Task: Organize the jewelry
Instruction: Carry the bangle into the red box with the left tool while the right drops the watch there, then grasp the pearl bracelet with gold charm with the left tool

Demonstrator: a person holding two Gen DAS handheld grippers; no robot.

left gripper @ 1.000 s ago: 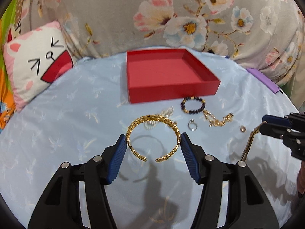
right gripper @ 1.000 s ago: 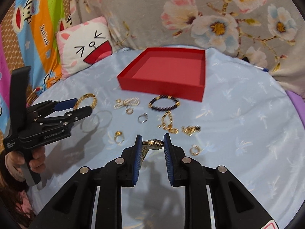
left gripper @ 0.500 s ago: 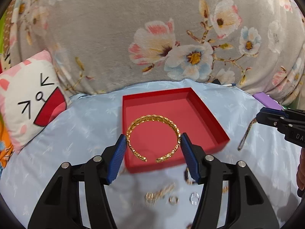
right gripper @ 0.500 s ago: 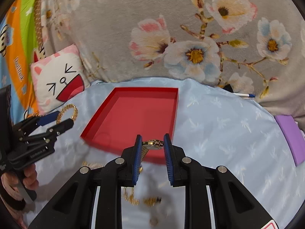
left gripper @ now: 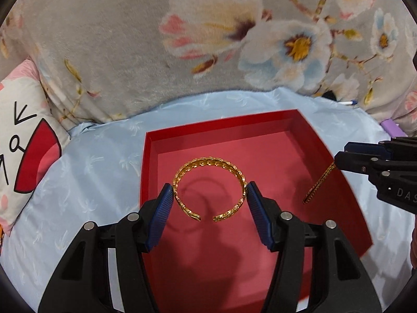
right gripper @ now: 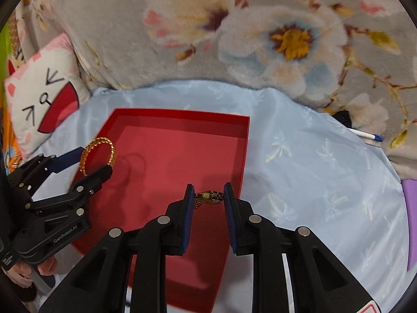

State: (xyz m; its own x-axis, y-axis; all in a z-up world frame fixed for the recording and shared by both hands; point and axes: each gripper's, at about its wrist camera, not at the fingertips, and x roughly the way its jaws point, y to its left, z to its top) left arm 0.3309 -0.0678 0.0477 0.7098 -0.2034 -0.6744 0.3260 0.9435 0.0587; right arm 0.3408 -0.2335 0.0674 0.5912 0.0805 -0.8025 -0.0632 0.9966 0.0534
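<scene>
A: Where is the left gripper [left gripper: 209, 199], and what does it hold?

B: It hangs above the red tray [left gripper: 346, 182], over the left half of it. Its jaws stand about half open and press from both sides on a gold bangle [left gripper: 209, 164]. The open gap of the bangle faces the camera, and its shadow lies on the tray floor just under it.

A: And the right gripper [right gripper: 208, 198]?

B: It is above the same tray, near the right wall. Its jaws stand narrow and are closed on a gold watch [right gripper: 209, 197]. The band of the watch hangs down loose under the jaws; from the left wrist view it shows as a thin gold strip over the right edge of the tray.

A: What is around the tray?

B: The tray stands on a light blue sheet [right gripper: 312, 169]. Behind the tray is a grey floral blanket [left gripper: 130, 39]; to the left of the tray leans a cat pillow [right gripper: 44, 96]. A pen [right gripper: 367, 135] lies far right of the tray, by the blanket.
</scene>
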